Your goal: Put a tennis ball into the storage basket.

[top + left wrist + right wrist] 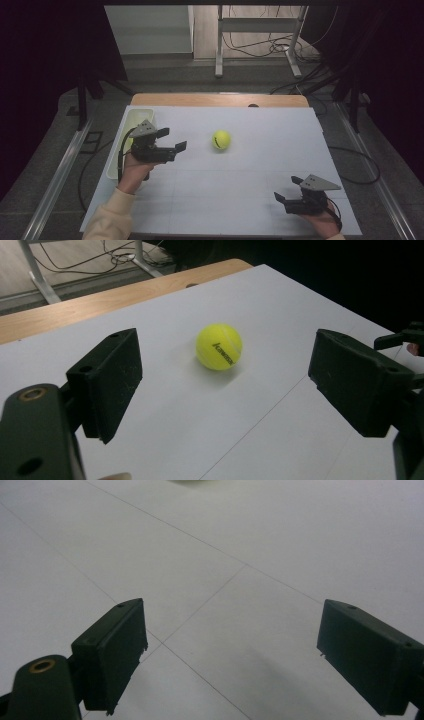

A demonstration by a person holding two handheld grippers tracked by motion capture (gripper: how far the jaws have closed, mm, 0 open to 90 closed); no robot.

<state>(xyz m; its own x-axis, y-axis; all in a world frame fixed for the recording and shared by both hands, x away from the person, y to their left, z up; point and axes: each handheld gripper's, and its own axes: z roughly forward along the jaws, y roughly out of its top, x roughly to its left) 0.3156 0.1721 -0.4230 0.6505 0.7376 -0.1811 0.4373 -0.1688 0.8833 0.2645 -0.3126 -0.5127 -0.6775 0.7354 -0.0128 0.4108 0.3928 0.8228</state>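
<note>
A yellow-green tennis ball (221, 140) with dark lettering rests on the white table sheet (240, 175), past the middle. My left gripper (171, 139) is to the ball's left, a short way off and pointing at it, with its jaws open and nothing between them. In the left gripper view the ball (219, 346) lies ahead, centred between the two black jaws and beyond their tips. My right gripper (286, 191) is low at the near right, also open and empty, pointing left over bare sheet. In the right gripper view its jaws frame only the white surface (215, 580).
A pale rectangular bin (131, 131) stands along the sheet's left edge, just behind the left hand. A wooden table edge (220, 99) runs along the far side. Beyond it are metal frame legs (218, 45) and loose cables on the floor.
</note>
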